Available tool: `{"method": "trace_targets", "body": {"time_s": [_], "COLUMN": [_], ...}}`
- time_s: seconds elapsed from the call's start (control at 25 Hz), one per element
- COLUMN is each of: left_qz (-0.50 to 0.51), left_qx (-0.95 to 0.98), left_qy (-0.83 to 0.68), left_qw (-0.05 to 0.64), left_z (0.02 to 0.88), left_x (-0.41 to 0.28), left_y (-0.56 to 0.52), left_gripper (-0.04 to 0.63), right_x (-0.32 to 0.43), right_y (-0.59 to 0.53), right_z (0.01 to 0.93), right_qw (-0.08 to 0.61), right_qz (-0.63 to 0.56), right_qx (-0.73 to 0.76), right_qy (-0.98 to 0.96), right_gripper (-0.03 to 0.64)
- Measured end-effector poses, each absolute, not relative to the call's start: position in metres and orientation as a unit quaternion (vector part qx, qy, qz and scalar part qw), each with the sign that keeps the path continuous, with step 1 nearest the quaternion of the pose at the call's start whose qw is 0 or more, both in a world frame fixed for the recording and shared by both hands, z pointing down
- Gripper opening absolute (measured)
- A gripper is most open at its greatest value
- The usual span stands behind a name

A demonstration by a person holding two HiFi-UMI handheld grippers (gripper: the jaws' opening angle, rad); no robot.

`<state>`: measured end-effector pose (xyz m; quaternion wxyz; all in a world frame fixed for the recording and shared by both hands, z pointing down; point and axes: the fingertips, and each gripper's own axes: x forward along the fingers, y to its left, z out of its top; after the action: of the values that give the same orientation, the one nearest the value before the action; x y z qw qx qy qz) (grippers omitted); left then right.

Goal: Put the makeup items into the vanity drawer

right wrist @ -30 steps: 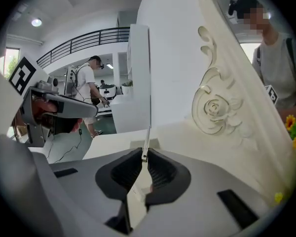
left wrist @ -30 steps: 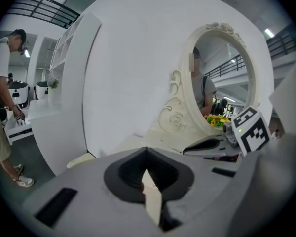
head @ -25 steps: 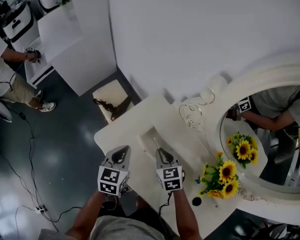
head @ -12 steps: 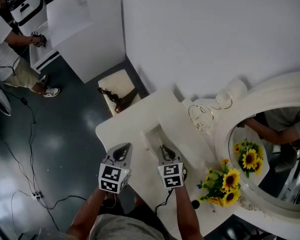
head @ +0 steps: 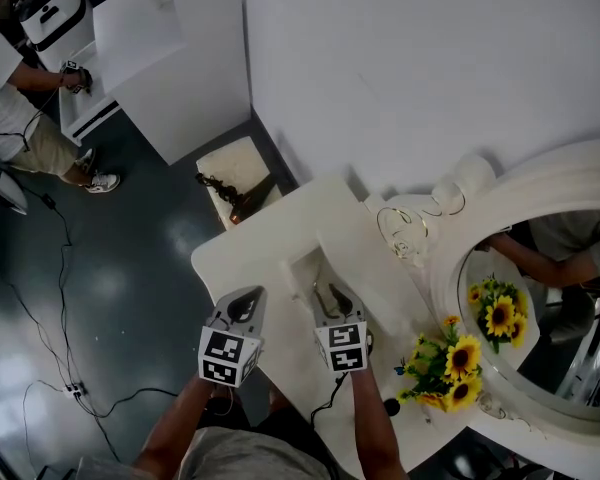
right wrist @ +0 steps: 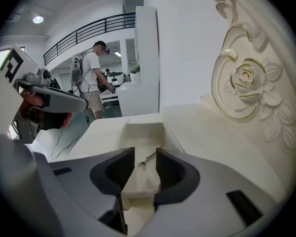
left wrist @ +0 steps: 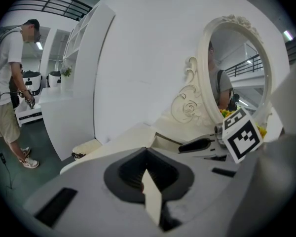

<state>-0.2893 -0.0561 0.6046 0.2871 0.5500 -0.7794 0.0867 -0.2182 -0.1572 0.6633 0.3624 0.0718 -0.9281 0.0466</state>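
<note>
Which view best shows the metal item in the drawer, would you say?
The right gripper view: the metal item lies in plain sight in the drawer. In the head and left gripper views I cannot make it out.

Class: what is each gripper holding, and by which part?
Nothing is held. The jaws of the right gripper have just been opening, empty; a thin metal tool lies loose in the open white drawer beyond. The left gripper is shut on nothing.

Open cream vanity drawer [right wrist: 144, 130], a thin metallic makeup item [right wrist: 147, 159] flat on its floor.
</note>
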Motion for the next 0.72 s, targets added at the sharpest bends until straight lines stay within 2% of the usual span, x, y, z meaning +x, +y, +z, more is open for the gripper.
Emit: {"method": "trace_targets", "body": {"time_s": [0.32,0.72], "left_qz": [0.086,0.081], "left_qx": [0.555,0.59], "left_qy": [-0.778,-0.766], "left_qw": [0.28,0.241], "left_z": [0.596,0.554], "left_x": [-0.287,-0.278], "left_y": [-0.054,-0.062], "left_gripper": [0.0,0.0], "right_x": [-0.209,-0.199], "right_y": [-0.159,-0.156], "right_z": [0.66,0.597], "right_qw": [0.367,0.313], "right_qz": [0.051,0.036], "right_qx": [0.089,0.133], "right_qy": [-0.925,-0.94], "right_gripper": [0.144,0.143]}}
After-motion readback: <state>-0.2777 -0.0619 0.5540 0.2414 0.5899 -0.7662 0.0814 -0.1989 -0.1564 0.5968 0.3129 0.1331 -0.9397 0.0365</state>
